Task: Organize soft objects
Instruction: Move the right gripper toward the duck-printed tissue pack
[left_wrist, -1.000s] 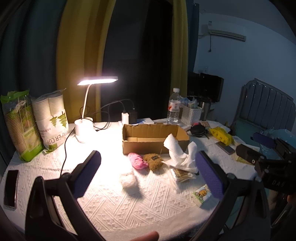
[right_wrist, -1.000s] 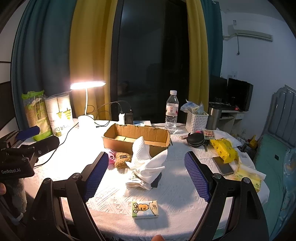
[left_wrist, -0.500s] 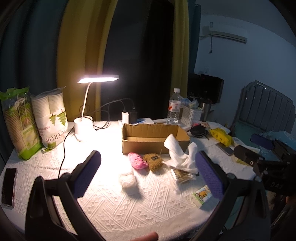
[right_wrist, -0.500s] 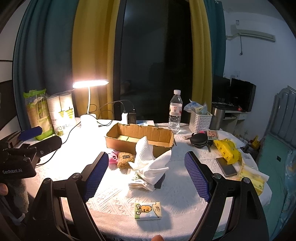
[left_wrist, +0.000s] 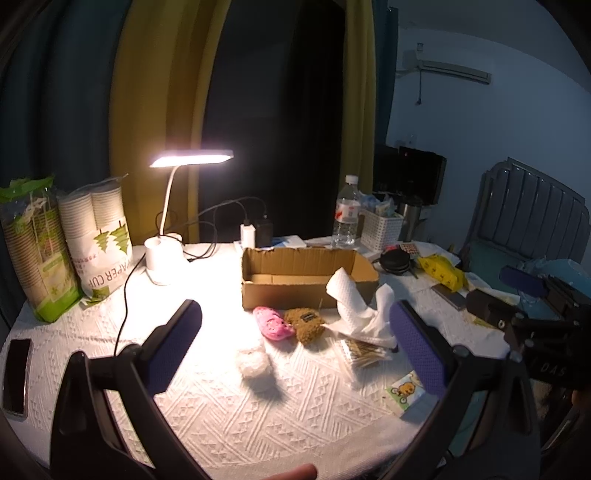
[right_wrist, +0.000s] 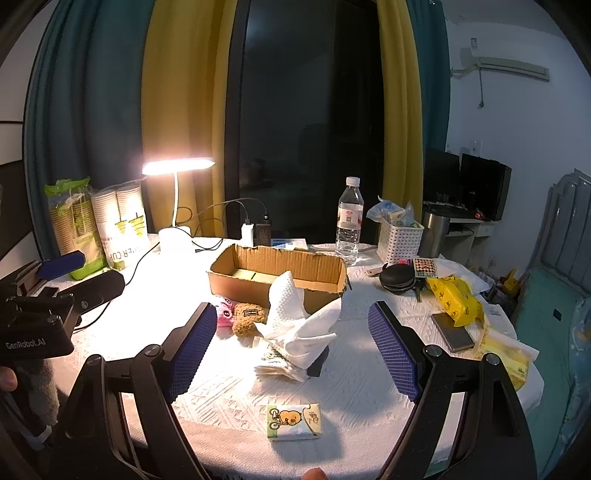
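Note:
An open cardboard box (left_wrist: 308, 275) (right_wrist: 279, 275) stands mid-table. In front of it lie a pink soft toy (left_wrist: 272, 323) (right_wrist: 224, 314), a brown plush (left_wrist: 306, 325) (right_wrist: 248, 318), a white fluffy ball (left_wrist: 253, 362) and a crumpled white paper towel (left_wrist: 360, 312) (right_wrist: 299, 323) on a packet. A small tissue pack (left_wrist: 405, 392) (right_wrist: 294, 421) lies near the table's front edge. My left gripper (left_wrist: 295, 345) is open and empty, held back from the toys. My right gripper (right_wrist: 291, 345) is open and empty, with the paper towel beyond it.
A lit desk lamp (left_wrist: 168, 221) with cables, paper-cup bags (left_wrist: 98, 243), a water bottle (right_wrist: 348, 221), a white basket (right_wrist: 399, 238), a yellow pack (right_wrist: 452, 299) and phones (left_wrist: 16, 371) (right_wrist: 452, 332) sit around the white tablecloth (left_wrist: 258, 417).
Both grippers have drawn back and risen slightly, so the table looks a little farther away. Nothing on the table has moved.

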